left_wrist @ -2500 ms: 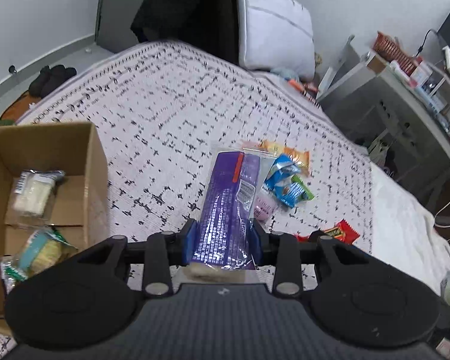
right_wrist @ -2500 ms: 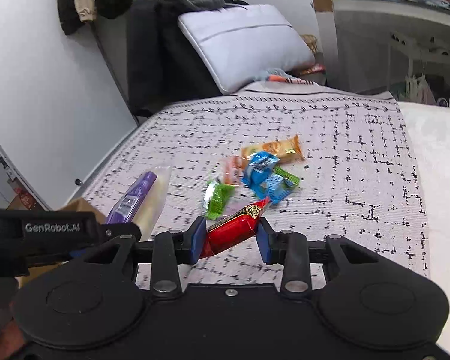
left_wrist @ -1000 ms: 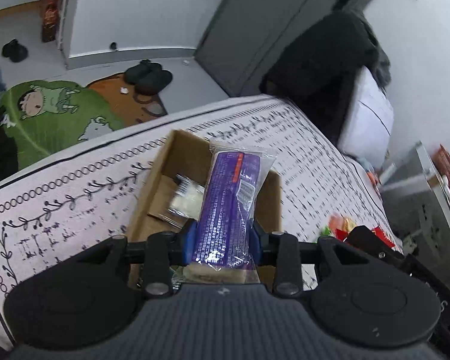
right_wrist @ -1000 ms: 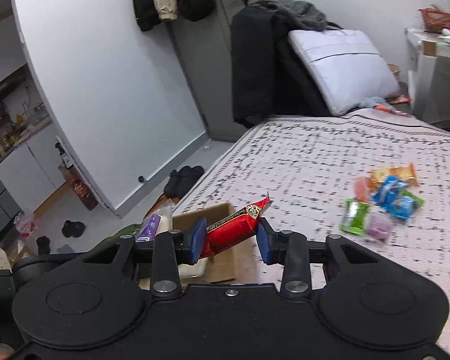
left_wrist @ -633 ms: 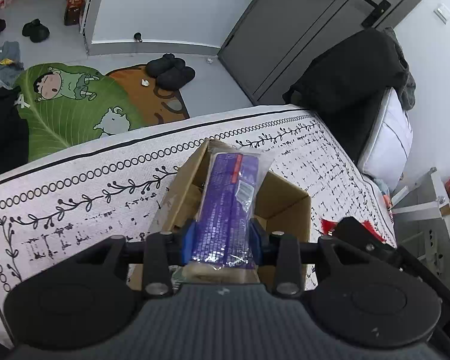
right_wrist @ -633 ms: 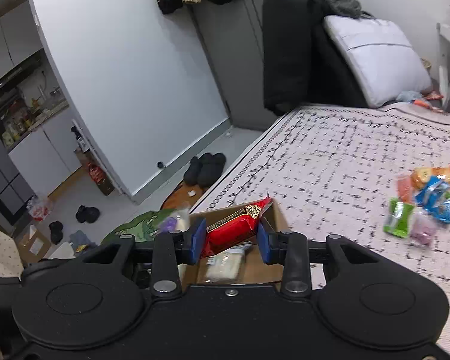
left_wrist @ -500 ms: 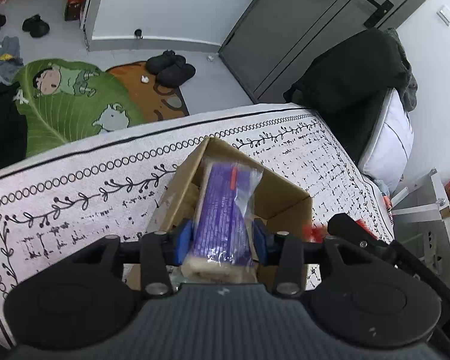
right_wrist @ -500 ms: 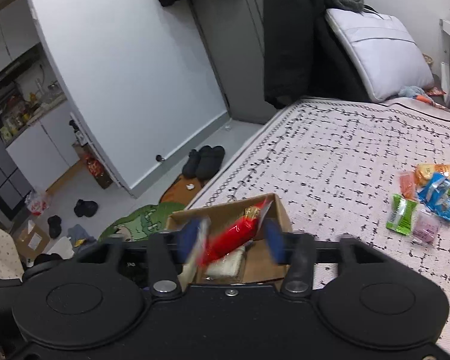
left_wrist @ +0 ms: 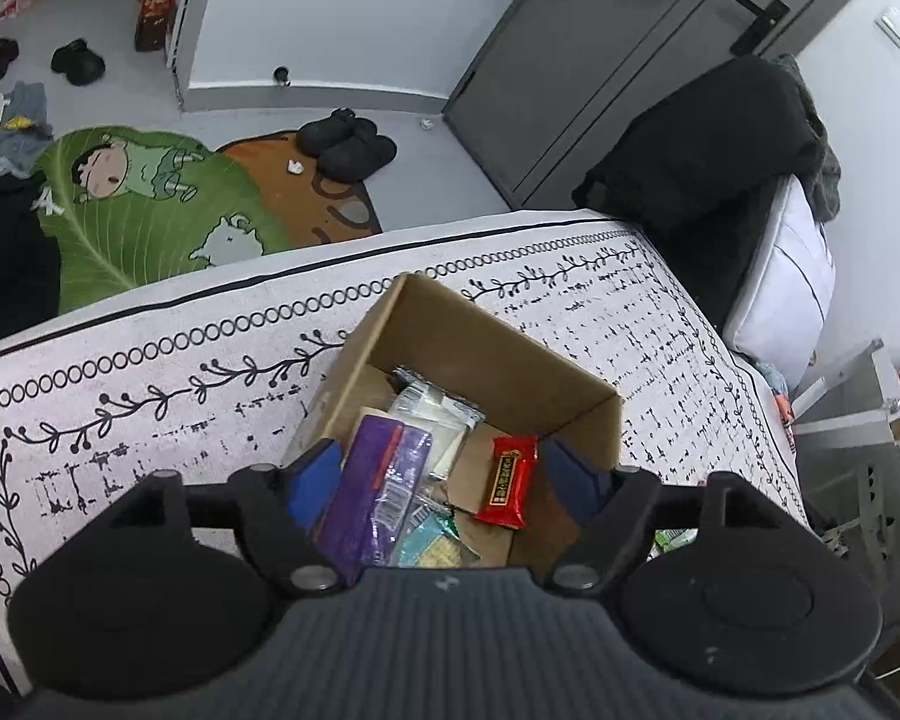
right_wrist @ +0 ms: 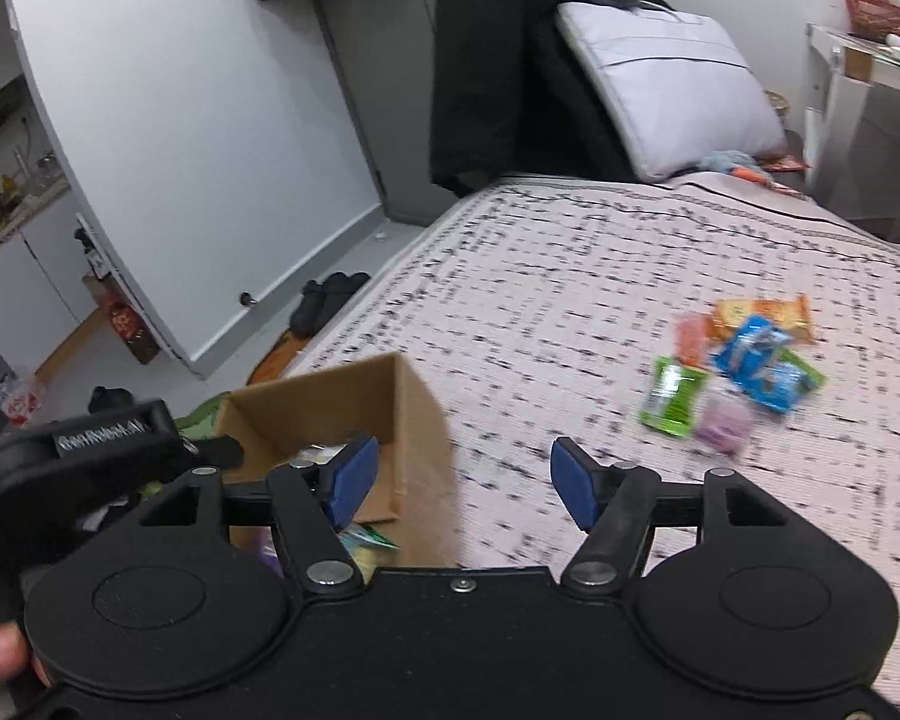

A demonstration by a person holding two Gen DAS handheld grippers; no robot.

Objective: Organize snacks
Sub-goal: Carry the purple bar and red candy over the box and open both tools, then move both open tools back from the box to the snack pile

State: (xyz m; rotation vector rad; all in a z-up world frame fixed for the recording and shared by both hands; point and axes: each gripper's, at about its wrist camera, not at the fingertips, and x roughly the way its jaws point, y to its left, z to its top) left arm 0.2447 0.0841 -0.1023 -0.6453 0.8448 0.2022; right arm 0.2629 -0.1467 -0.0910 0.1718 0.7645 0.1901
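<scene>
Right wrist view showed the right gripper [right_wrist: 462,483] with fingers spread and empty, over the near corner of the cardboard box [right_wrist: 390,396]; the loose snacks [right_wrist: 744,372], crinkly glossy packets, lay ahead and to its right on the patterned bedspread [right_wrist: 570,276], nearer this hand. The left gripper [left_wrist: 438,480] gaped above the box, where the purple packet [left_wrist: 372,492] and red bar [left_wrist: 510,480] lay.

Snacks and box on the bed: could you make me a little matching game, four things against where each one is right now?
Things:
1. purple packet
2. red packet
3. green packet
4. cardboard box

Places:
A. loose on the bedspread, among the remaining snacks
B. in the box, on the right side as the left wrist view shows it
C. standing open on the bedspread
D. in the box, on the left side as the left wrist view shows it

Pairs: 1-D, 2-B, 3-A, 4-C
</scene>
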